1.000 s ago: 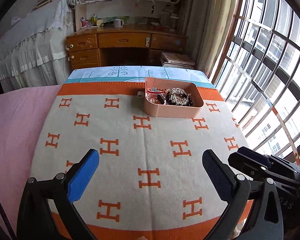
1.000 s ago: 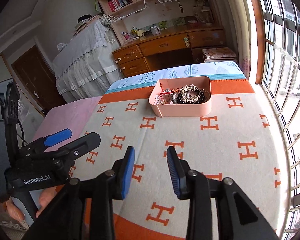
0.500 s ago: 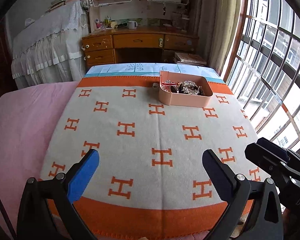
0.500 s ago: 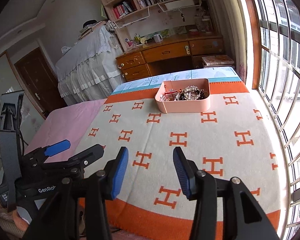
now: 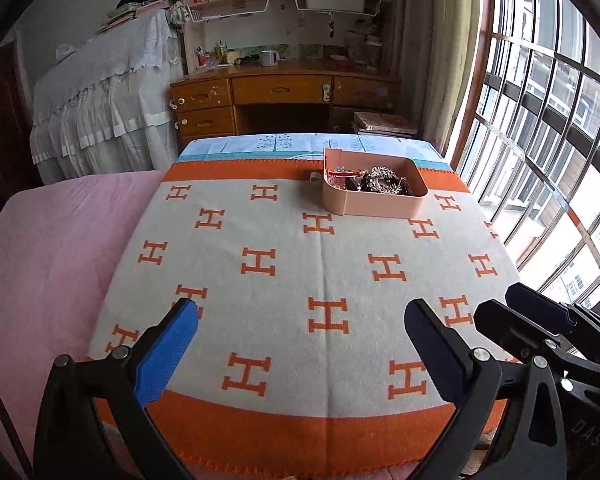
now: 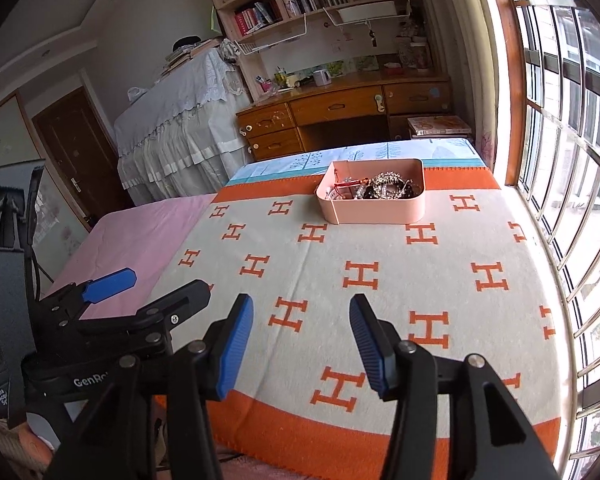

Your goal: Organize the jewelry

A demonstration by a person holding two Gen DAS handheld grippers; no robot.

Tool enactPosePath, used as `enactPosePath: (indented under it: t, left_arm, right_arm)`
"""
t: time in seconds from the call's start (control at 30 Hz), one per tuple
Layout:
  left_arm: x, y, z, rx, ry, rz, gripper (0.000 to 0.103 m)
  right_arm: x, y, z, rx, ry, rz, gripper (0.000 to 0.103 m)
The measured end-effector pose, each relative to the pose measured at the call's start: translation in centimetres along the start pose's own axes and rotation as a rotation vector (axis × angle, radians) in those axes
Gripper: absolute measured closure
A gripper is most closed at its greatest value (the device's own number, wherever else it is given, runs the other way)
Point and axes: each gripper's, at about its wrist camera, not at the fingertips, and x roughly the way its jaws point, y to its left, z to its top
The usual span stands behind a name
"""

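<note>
Both the left gripper [image 5: 302, 330] and right gripper [image 6: 302, 326] hover spread wide, holding nothing, well short of the pink tray [image 6: 374, 210] (jewelry [image 6: 384, 188] heaped inside) at the blanket's [image 5: 284, 280] far end; reaching in looks next.

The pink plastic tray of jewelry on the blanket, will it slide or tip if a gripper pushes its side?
The pink plastic tray is low and wide, so tipping seems unlikely. The woven orange-and-cream blanket probably drags, so it may bunch. The tangled jewelry inside would likely shift.
</note>
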Motion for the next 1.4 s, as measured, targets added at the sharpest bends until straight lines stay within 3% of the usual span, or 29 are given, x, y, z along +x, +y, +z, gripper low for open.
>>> enactPosePath:
  t: [1.4]
  left_arm:
    - [0.54,0.28,-0.3,-0.002,0.022,0.003,0.001]
  right_arm:
    - [0.71,-0.33,-0.7,0.022,0.027,0.025,0.051]
